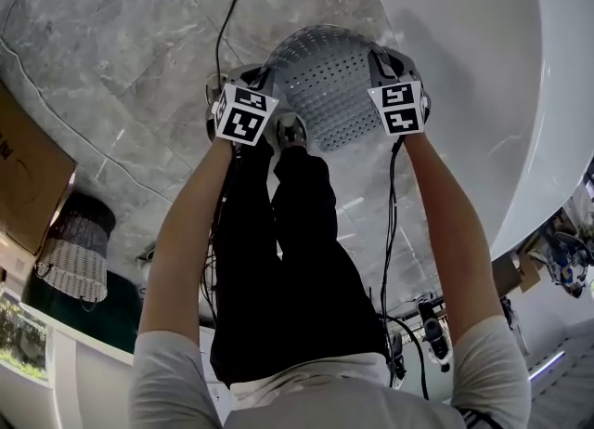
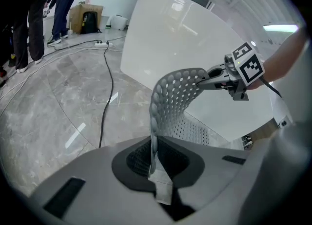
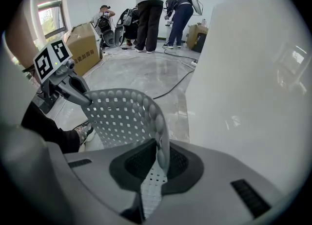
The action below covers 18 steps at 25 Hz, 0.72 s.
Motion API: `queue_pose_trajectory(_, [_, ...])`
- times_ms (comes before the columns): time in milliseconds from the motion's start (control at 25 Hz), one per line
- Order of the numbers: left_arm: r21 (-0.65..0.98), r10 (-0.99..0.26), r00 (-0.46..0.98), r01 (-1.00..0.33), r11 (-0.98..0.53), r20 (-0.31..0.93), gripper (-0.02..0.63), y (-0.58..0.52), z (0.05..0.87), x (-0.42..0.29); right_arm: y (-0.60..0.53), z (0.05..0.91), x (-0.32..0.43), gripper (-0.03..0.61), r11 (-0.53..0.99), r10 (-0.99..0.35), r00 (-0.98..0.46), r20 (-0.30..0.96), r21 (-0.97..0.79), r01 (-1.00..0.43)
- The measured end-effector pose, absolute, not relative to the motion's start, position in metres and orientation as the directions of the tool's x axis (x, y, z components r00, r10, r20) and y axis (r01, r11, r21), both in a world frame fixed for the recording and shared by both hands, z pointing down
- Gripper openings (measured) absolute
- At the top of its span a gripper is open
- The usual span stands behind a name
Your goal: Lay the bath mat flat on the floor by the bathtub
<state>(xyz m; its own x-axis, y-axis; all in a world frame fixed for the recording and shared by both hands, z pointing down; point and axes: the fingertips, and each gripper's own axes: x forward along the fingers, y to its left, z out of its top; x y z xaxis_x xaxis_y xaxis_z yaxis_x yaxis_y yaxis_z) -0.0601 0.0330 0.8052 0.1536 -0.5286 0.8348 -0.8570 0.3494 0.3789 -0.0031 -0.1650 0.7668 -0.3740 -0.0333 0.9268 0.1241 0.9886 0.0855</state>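
The left gripper (image 2: 155,163) and right gripper (image 3: 158,165) each have fingers (image 2: 134,159) clamped on the mat (image 1: 325,84), which bows above the floor (image 1: 121,46) beside the tub (image 1: 464,65).

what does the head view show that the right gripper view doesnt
Head view only: a dark woven basket at the left. Right gripper view only: people standing by the far wall. Both: the grey perforated plastic bath mat, pinched at its edge by the left gripper and the right gripper, the white bathtub, the grey marble floor.
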Motion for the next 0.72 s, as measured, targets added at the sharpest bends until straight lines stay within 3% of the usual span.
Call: queue_pose_trajectory(720, [0.382, -0.535, 0.159, -0.861, 0.336, 0.83, 0.026, 0.028, 0.849, -0.084, -0.17, 0.811, -0.026, 0.025, 0.985, -0.045, -0.381, 0.924, 0.105, 0.14])
